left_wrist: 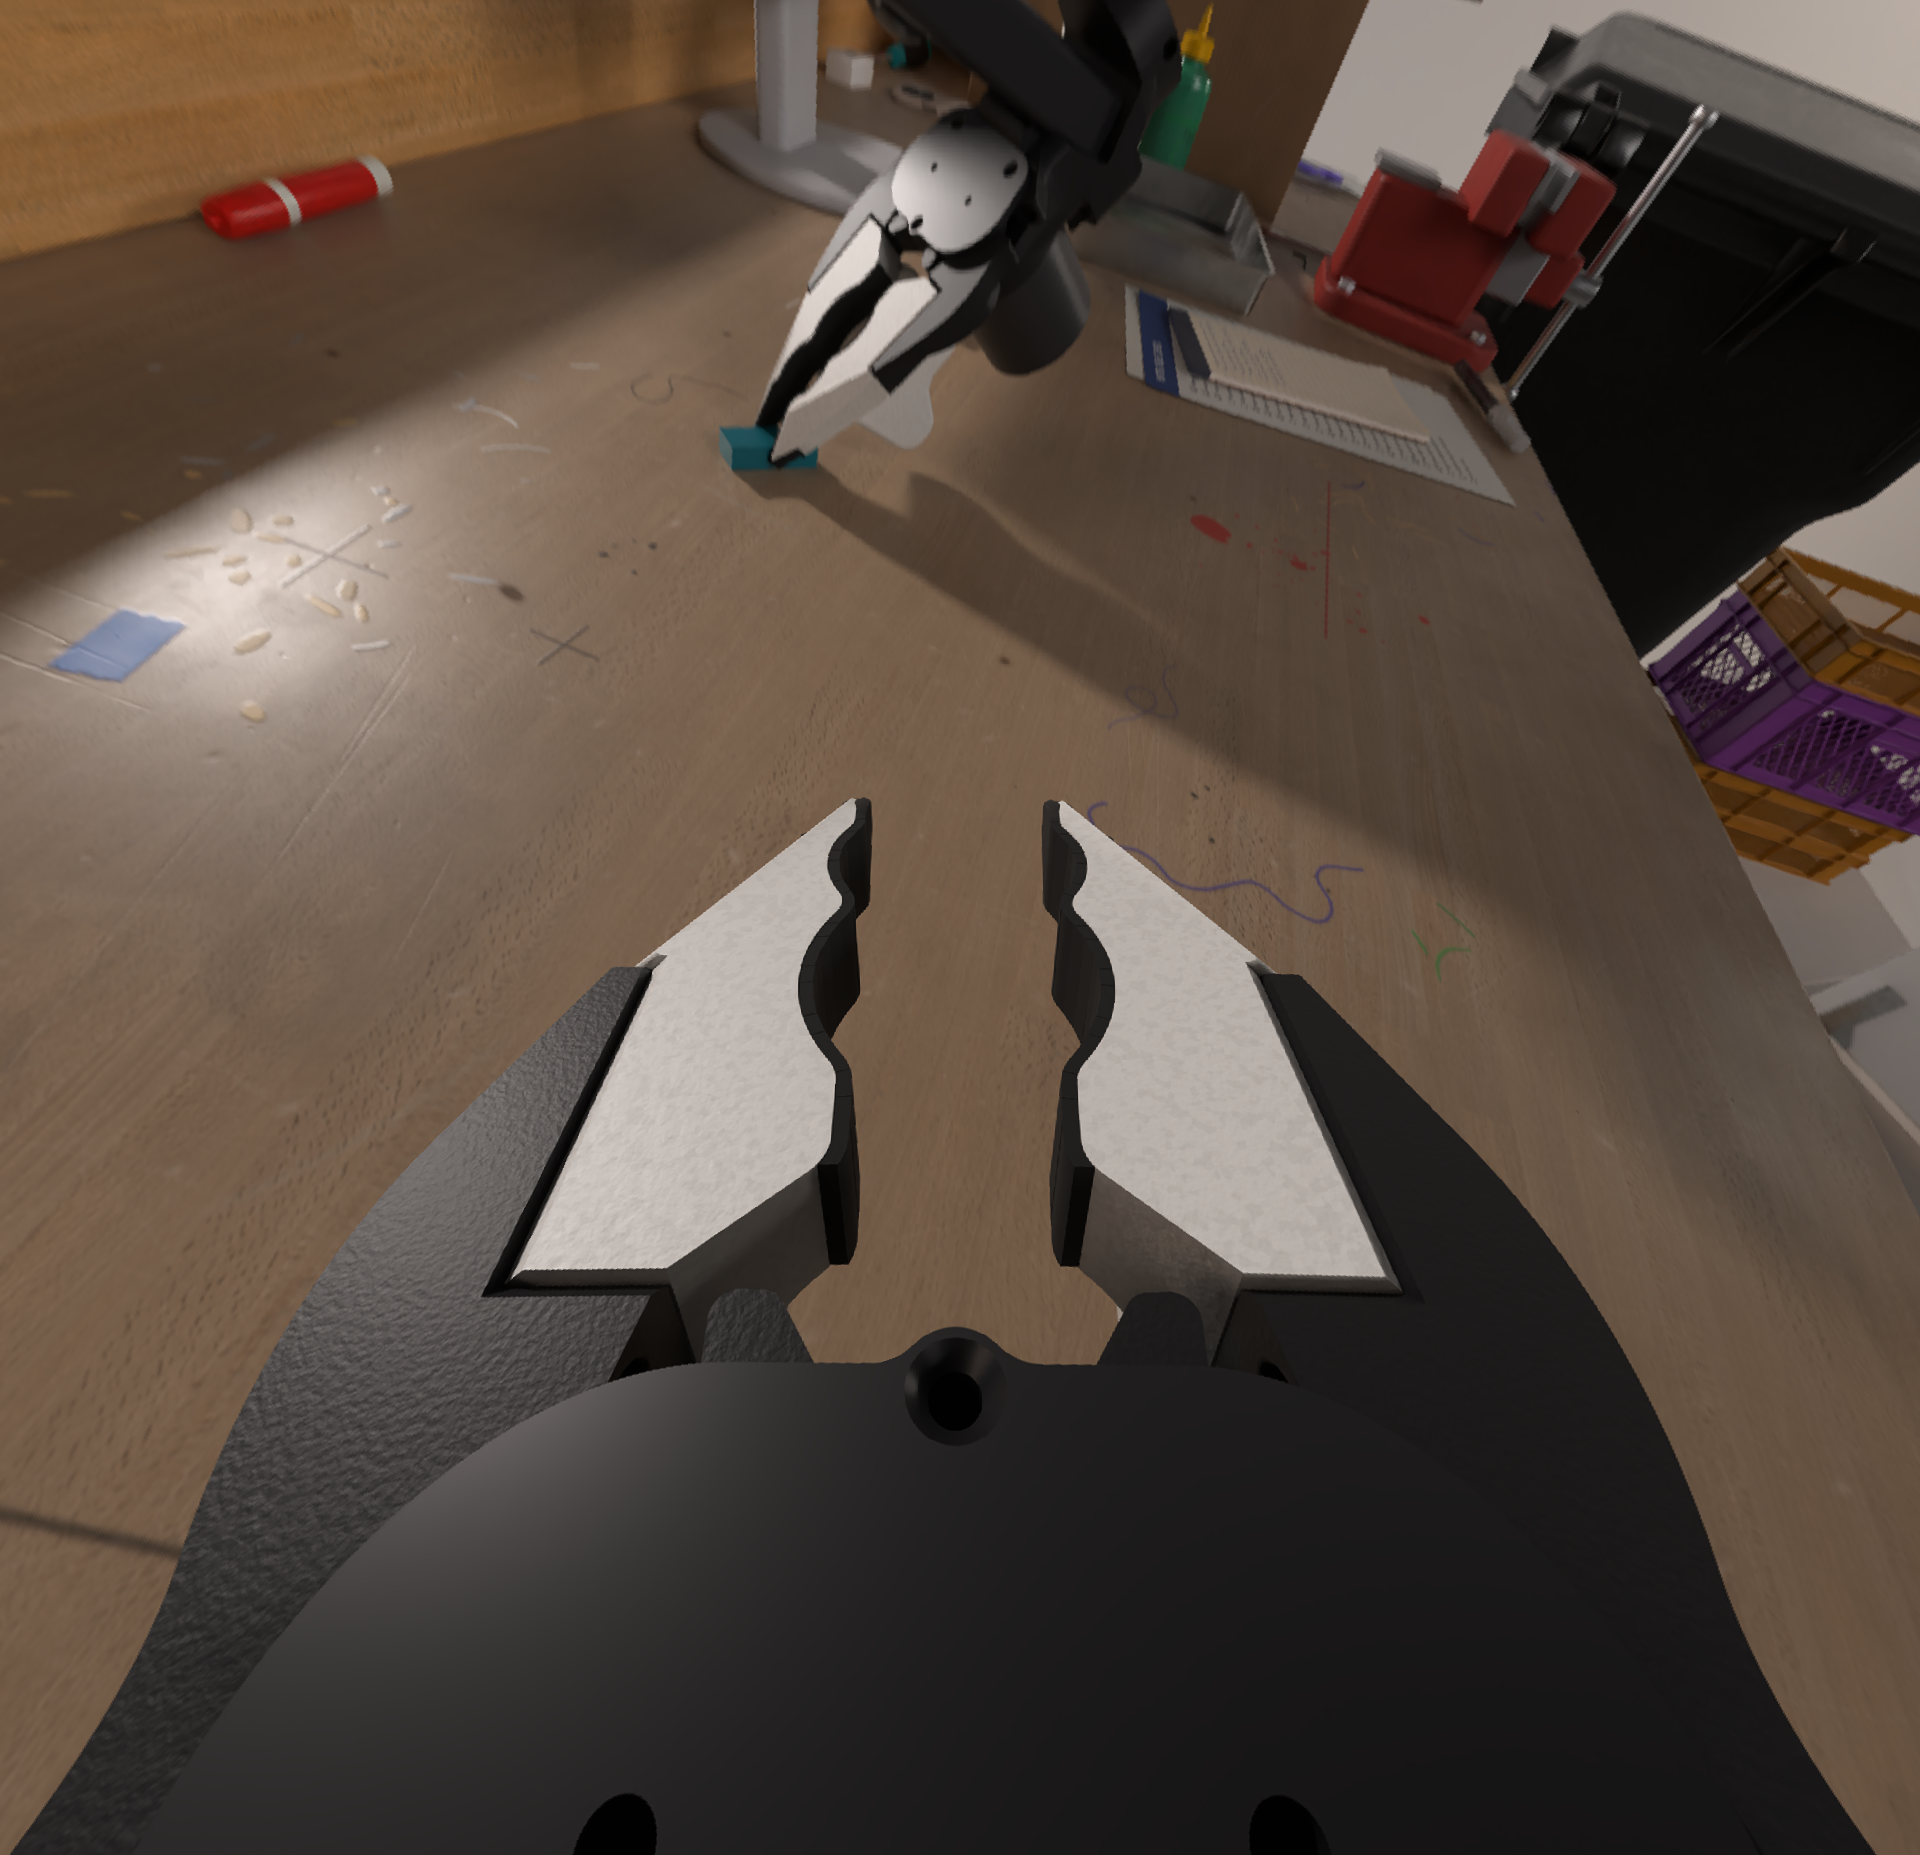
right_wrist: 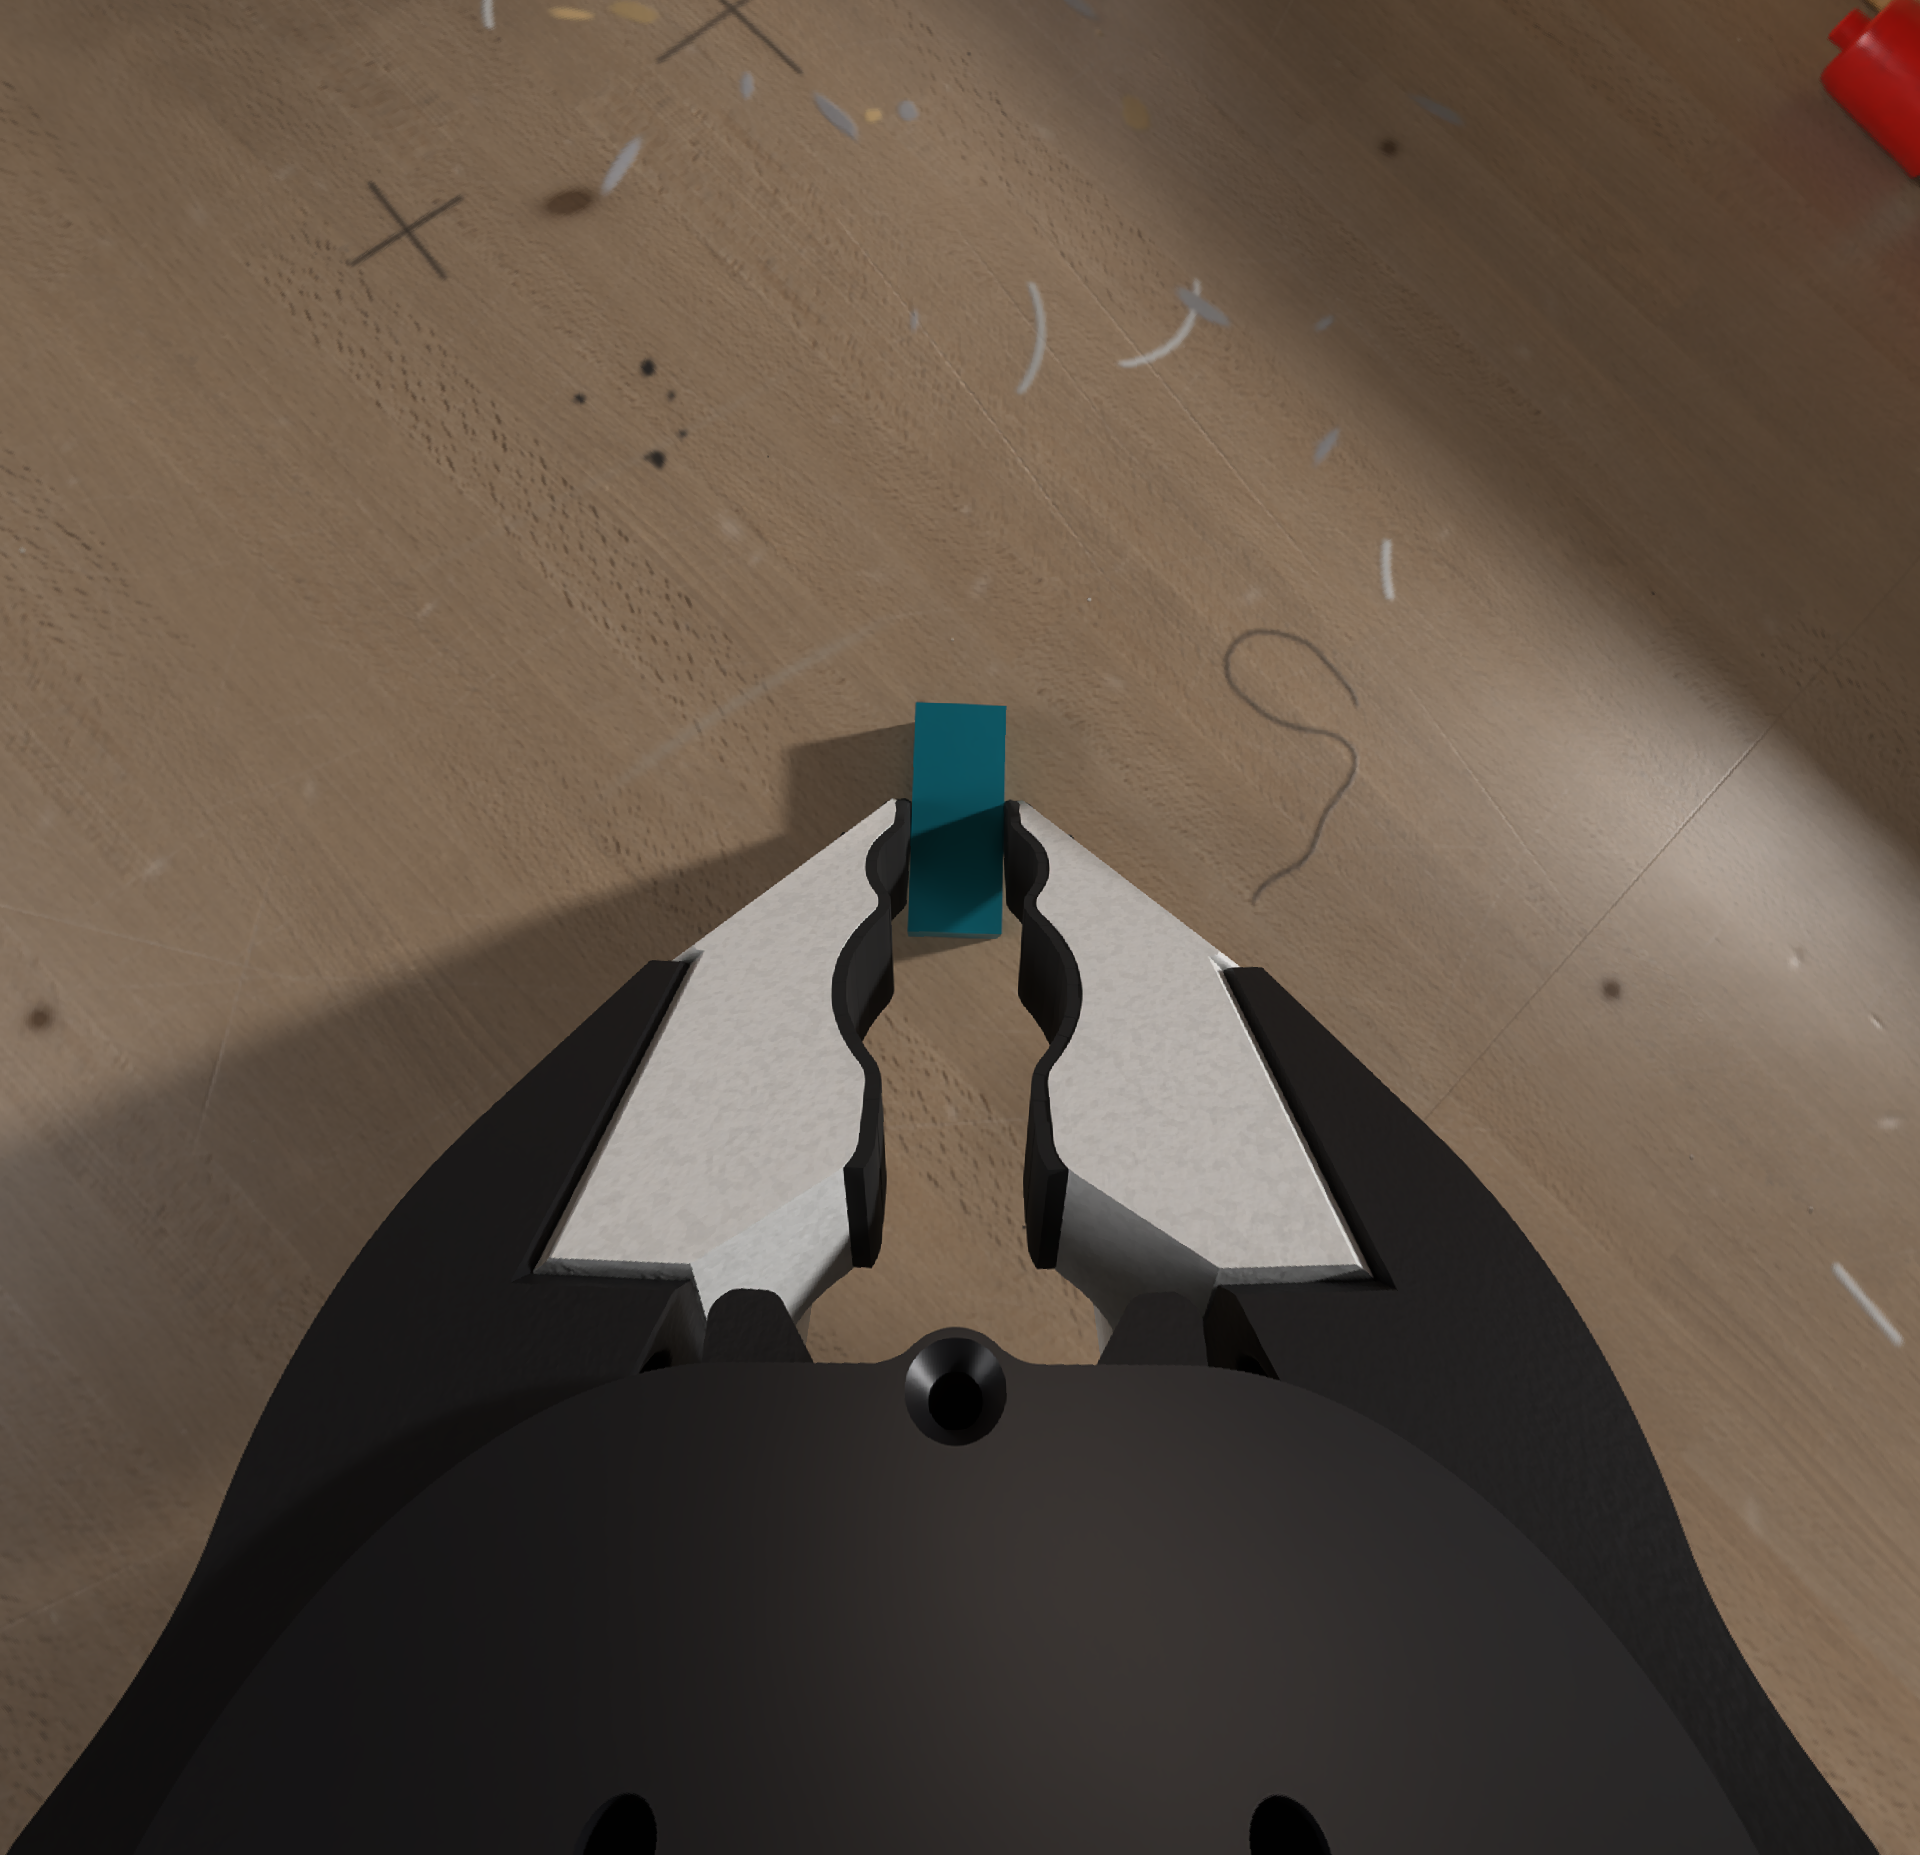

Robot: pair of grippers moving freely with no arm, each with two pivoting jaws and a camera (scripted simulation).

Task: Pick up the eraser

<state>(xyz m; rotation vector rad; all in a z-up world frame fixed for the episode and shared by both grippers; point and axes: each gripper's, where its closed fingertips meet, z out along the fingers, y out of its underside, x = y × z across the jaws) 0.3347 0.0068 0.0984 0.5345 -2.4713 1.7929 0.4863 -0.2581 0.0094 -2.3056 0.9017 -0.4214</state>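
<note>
A: From my left wrist feed I see a bright pool of light on the worktop (left_wrist: 727,662) at the left, near the blue tape (left_wrist: 117,644); the far end is dimmer.

B: My right wrist feed shows the right gripper (right_wrist: 957,813) casting a broad soft shadow to the left, and half of the eraser (right_wrist: 958,766) is shaded.

A: Straight edges bow toward my frame's borders, and the crates (left_wrist: 1808,704) look soft. No glare.
</note>
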